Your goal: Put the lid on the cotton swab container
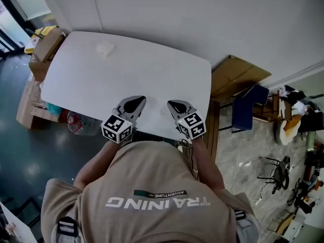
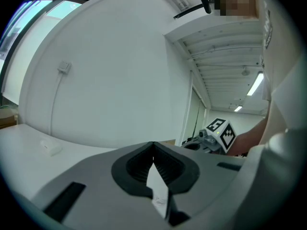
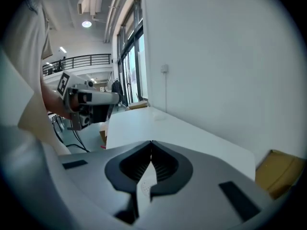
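— Where did your target lie?
— A small white item lay on the table at eleven o'clock, well apart from your left gripper and right gripper, both with jaws closed on nothing. Container or lid: too small to tell.

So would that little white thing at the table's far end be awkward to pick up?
The little white thing looks low and flat on the table, so it probably won't roll or tip. Being small, it is likely light and may slide on the smooth top if nudged. Too blurred to judge stiffness.
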A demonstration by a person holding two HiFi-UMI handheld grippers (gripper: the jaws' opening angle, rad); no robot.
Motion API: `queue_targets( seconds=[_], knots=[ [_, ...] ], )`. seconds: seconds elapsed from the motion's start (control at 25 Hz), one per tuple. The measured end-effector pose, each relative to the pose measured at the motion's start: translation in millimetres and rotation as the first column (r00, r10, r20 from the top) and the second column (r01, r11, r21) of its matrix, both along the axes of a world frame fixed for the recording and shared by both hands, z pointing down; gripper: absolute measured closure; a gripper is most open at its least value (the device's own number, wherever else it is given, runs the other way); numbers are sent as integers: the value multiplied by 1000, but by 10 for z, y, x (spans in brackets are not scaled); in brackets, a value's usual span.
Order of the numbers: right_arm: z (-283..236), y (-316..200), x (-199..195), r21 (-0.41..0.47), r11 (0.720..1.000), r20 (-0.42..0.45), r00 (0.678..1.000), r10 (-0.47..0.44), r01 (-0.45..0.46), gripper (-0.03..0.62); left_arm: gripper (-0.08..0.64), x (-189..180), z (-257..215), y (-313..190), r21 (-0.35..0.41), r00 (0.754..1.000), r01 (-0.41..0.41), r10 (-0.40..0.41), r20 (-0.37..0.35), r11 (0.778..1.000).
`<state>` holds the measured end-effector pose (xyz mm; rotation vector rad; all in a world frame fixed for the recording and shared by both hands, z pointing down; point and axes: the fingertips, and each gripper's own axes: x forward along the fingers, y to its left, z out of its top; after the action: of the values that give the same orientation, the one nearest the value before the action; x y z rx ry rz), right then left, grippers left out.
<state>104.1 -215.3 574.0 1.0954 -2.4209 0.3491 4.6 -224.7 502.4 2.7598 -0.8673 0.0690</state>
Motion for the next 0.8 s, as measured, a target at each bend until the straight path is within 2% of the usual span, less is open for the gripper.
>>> queue_targets(
  seconds=[0.12, 0.32, 0.44, 0.68, 0.8],
  knots=[
    [-363, -31, 111, 85, 996, 27, 1000, 11, -14, 574, 548, 6, -84, -85, 23, 1000, 3, -3, -1, 1000],
    [-862, -30, 296, 197, 980, 87, 996, 12, -29, 574, 548, 80, -299, -177, 104, 999, -27, 24, 27, 994],
    [-1105, -10, 373, 253, 967, 97, 995, 16, -40, 574, 547, 86, -480, -214, 139, 999, -36, 35, 14, 990],
    [-1473, -14, 464, 332, 941, 161, 987, 8, -62, 574, 548, 98, -835, -276, 227, 998, -60, 55, 26, 972],
    [-1550, 5, 497, 357, 931, 178, 984, 10, -73, 574, 548, 94, -899, -303, 233, 998, -59, 56, 20, 971]
  ],
)
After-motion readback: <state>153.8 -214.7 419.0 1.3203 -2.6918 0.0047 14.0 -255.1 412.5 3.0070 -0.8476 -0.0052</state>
